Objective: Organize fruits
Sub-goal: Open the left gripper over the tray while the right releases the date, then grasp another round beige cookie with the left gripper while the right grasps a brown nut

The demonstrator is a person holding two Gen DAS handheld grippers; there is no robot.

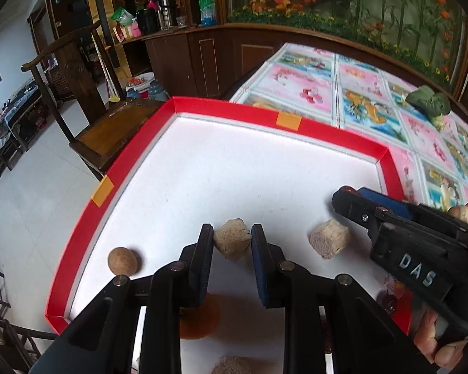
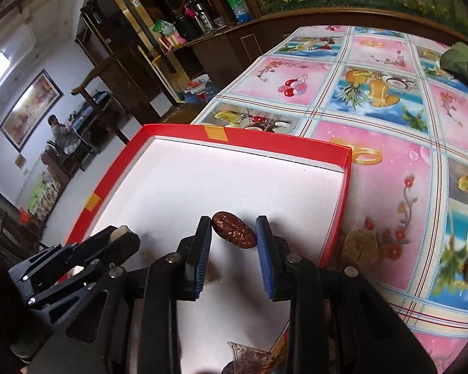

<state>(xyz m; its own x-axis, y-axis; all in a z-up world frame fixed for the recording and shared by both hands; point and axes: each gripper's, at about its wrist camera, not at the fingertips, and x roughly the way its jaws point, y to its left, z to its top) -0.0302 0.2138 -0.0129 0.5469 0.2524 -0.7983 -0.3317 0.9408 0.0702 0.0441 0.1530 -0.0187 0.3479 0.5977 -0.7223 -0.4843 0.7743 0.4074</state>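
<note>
Left hand-held gripper (image 1: 232,243) clamped on tan cube (image 1: 232,239), right hand-held gripper (image 2: 234,233) on red date (image 2: 234,230), both low-centre over red-rimmed tray (image 1: 115,174), presumably for sorting there.

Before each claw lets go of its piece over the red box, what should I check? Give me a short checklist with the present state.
1. Left claw grips the tan fibrous cube: ok.
2. Right claw grips the dark brown wrinkled date: ok.
3. Both pieces are over the white floor of the red-walled cardboard box: ok.
4. Pieces touch the floor: cannot tell.
5. Second tan cube and round brown fruit are apart from the left claw: ok.
</note>
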